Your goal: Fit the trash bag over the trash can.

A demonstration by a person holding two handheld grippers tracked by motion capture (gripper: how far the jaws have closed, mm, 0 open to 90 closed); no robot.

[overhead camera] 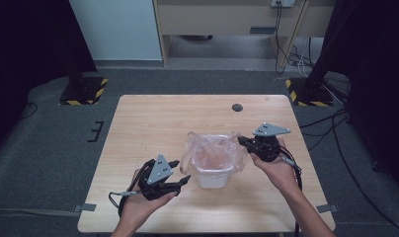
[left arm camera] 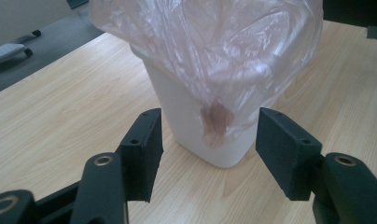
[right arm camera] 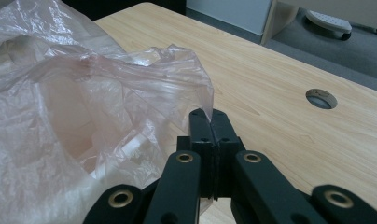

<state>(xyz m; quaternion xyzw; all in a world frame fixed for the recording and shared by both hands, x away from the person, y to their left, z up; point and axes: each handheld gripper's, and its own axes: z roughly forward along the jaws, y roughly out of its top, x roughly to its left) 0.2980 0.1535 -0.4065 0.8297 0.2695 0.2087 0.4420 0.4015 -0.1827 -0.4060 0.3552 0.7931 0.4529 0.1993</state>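
A small white bin (overhead camera: pixel 213 177) (left arm camera: pixel 196 126) stands on the wooden table (overhead camera: pixel 153 123), lined with a thin pinkish plastic bag (overhead camera: pixel 215 148) (left arm camera: pixel 210 51) (right arm camera: pixel 74 107) that drapes over its rim. My right gripper (overhead camera: pixel 242 141) (right arm camera: pixel 211 119) is at the bin's right side, shut on the bag's edge. To the left of the bin my left gripper (overhead camera: pixel 181 172) (left arm camera: pixel 209 140) is open, its jaws spread either side of the bin's lower corner without touching it.
A round cable hole (overhead camera: pixel 237 107) (right arm camera: pixel 321 98) sits in the table near its far edge. Black stand bases with yellow stripes (overhead camera: pixel 84 90) rest on the grey carpet beyond the table. Cables (overhead camera: pixel 331 128) trail on the floor at the right.
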